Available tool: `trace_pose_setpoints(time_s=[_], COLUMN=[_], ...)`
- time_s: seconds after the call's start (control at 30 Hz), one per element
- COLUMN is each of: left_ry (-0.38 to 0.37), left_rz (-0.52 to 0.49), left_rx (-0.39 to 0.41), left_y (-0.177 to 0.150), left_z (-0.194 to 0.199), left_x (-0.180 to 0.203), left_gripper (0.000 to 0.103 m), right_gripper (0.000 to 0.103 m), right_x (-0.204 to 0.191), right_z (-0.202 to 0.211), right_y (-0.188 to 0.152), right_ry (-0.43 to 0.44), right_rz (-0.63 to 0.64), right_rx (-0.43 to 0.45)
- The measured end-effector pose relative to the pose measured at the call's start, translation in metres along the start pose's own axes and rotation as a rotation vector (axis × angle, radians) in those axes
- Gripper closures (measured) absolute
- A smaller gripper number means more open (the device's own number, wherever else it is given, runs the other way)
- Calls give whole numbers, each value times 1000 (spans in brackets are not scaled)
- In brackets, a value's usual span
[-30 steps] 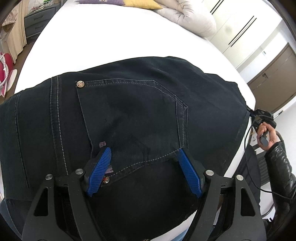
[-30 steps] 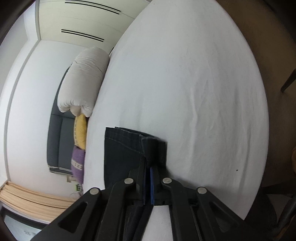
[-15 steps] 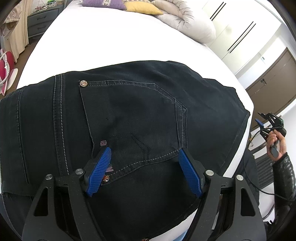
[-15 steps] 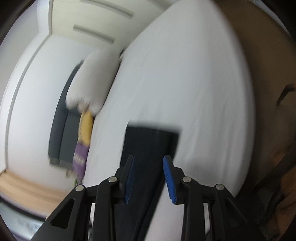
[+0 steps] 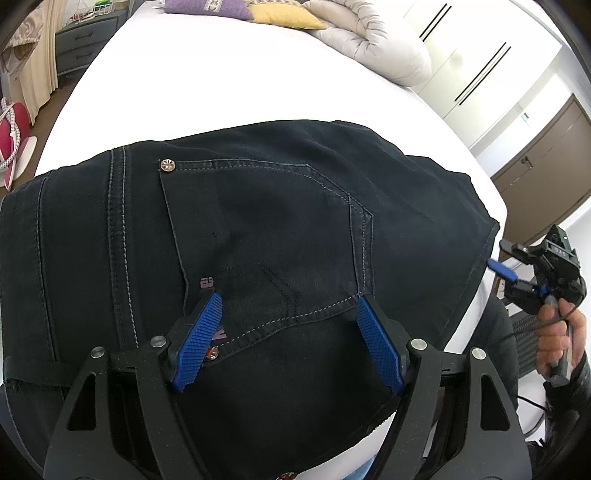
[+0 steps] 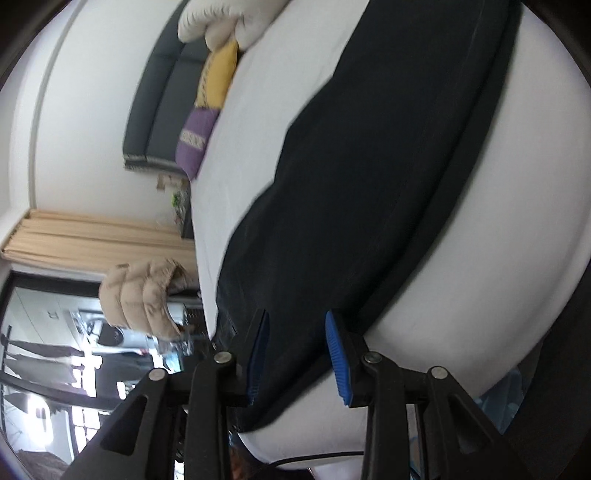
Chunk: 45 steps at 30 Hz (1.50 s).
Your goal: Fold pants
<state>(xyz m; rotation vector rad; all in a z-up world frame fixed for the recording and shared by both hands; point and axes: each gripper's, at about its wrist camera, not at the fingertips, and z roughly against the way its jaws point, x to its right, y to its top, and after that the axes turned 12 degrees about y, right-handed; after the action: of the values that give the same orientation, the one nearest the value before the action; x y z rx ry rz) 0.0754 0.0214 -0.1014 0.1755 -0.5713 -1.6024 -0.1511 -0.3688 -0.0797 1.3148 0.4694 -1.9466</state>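
Black jeans (image 5: 277, 221) lie folded on the white bed (image 5: 221, 74), back pocket up. My left gripper (image 5: 288, 314) hovers over the lower edge of that pocket, open wide, its blue pads (image 5: 199, 332) apart with only flat fabric under them. My right gripper (image 5: 504, 257) shows at the bed's right edge, held by a hand in a black sleeve, clear of the cloth. In the right wrist view the jeans (image 6: 369, 166) stretch away along the bed (image 6: 498, 240). The right gripper (image 6: 296, 317) is above their near end, jaws opening, nothing pinched between them.
A purple pillow (image 5: 207, 7), a yellow pillow (image 5: 284, 16) and a rolled pale duvet (image 5: 376, 48) lie at the head of the bed. A grey nightstand (image 5: 85, 40) stands far left, white wardrobes (image 5: 480, 55) far right. A beige quilted thing (image 6: 144, 299) is beyond the bed's edge.
The right gripper let go of the jeans' folded end, opened, and swung back off the bed's side, rolling as it went. The left gripper stayed put.
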Motion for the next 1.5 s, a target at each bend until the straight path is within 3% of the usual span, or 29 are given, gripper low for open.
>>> trace_pose_setpoints(time_s=[0.17, 0.63, 0.67, 0.7, 0.73, 0.8, 1.03, 1.2, 1.27, 1.33, 1.37, 1.5], left_ry=[-10, -8, -7, -7, -7, -4, -22, -24, -7, 15, 10, 22], left_rz=[5, 6, 5, 5, 5, -1, -23, -13, -1, 7, 13, -8], left_rx=[6, 8, 7, 7, 6, 2, -8, -5, -3, 2, 9, 1], left_y=[-1, -2, -2, -2, -2, -1, -2, -3, -5, -9, -12, -24], left_z=[0, 1, 1, 1, 0, 1, 4, 6, 12, 17, 22, 24], left_x=[-3, -5, -4, -4, -4, -3, -2, -5, -6, -7, -6, -5], left_gripper=[29, 29, 29, 29, 29, 29, 29, 29, 28, 27, 27, 25], right_gripper=[61, 57, 59, 70, 97, 98, 101, 97, 91, 70, 66, 63], right_x=[-1, 22, 22, 20, 18, 19, 37, 30, 27, 27, 24, 9], right_z=[-10, -45, -46, -51, -55, -58, -40, -43, -43, -45, -48, -74], right_y=[-8, -16, -16, -15, -15, -17, -30, -26, -25, -25, -26, -41], right_ry=[-35, 47, 53, 58, 47, 8, 35, 41, 44, 75, 98, 124], right_rz=[-25, -127, -126, -108, -84, -65, -72, -24, -17, -45, -44, -9], right_rx=[-43, -102, -105, -120, -134, -143, -126, -144, -141, -140, -138, -217])
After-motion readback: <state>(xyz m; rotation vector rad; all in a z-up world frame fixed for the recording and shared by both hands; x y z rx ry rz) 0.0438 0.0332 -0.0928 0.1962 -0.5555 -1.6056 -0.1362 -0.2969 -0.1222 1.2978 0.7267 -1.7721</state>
